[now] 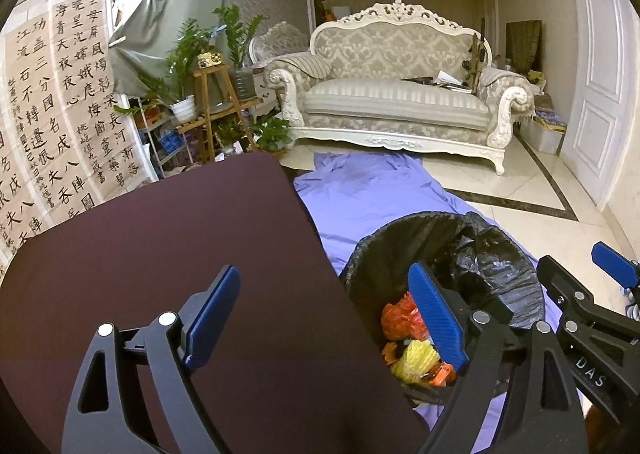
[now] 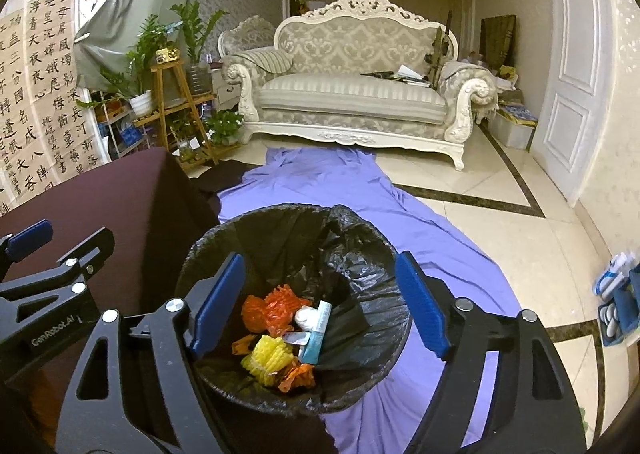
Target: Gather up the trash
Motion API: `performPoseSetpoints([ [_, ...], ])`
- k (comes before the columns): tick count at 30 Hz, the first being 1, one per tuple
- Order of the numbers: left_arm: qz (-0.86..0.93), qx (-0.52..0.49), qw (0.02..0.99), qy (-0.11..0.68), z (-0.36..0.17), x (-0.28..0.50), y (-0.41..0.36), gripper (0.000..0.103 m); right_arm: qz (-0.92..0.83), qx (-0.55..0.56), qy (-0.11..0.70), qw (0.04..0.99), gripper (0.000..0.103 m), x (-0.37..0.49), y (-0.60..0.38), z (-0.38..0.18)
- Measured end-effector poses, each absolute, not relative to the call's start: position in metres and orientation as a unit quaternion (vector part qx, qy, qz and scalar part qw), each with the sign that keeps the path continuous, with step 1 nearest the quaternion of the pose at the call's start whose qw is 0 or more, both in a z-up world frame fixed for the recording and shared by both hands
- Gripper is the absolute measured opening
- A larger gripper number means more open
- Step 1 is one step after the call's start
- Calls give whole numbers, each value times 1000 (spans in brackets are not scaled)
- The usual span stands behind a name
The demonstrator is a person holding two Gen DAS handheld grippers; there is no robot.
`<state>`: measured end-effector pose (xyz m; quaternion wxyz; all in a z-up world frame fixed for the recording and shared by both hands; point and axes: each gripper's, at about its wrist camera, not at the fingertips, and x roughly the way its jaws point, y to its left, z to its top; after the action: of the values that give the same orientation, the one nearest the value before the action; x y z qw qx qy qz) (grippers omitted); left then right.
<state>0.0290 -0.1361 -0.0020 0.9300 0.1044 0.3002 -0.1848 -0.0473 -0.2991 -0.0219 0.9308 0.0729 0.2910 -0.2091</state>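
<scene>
A bin lined with a black bag (image 2: 352, 254) stands on a purple sheet (image 2: 432, 222); it also shows in the left wrist view (image 1: 480, 254). Inside lie orange wrappers (image 2: 264, 310), yellow foam netting (image 2: 270, 354), a white wad (image 2: 306, 316) and a light blue tube (image 2: 318, 334). My right gripper (image 2: 320, 310) is open and empty, held right above the bin. My left gripper (image 1: 332, 322) is open and empty, over the edge of the dark maroon table (image 1: 160, 246), left of the bin. The right gripper's fingers (image 1: 612, 266) show at the left view's right edge.
A white carved sofa (image 2: 352, 94) stands at the back. Plant stands with pots (image 2: 172, 94) are back left, calligraphy sheets (image 1: 60, 114) on the left wall. A white door (image 2: 572, 74) is on the right. A blue holder with items (image 2: 616, 310) sits on the tiled floor.
</scene>
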Motion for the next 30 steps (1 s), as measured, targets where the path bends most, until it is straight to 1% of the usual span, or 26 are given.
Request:
performPoseSetpoints([
  [2, -181, 107, 932, 295, 1, 25, -131, 84, -207, 72, 287, 932, 78, -53, -294, -19],
  [14, -183, 96, 937, 280, 16, -5, -104, 84, -203, 70, 273, 938, 79, -82, -275, -4],
  [30, -184, 96, 940, 271, 19, -18, -101, 85, -200, 65, 267, 941, 80, -94, -267, 2],
])
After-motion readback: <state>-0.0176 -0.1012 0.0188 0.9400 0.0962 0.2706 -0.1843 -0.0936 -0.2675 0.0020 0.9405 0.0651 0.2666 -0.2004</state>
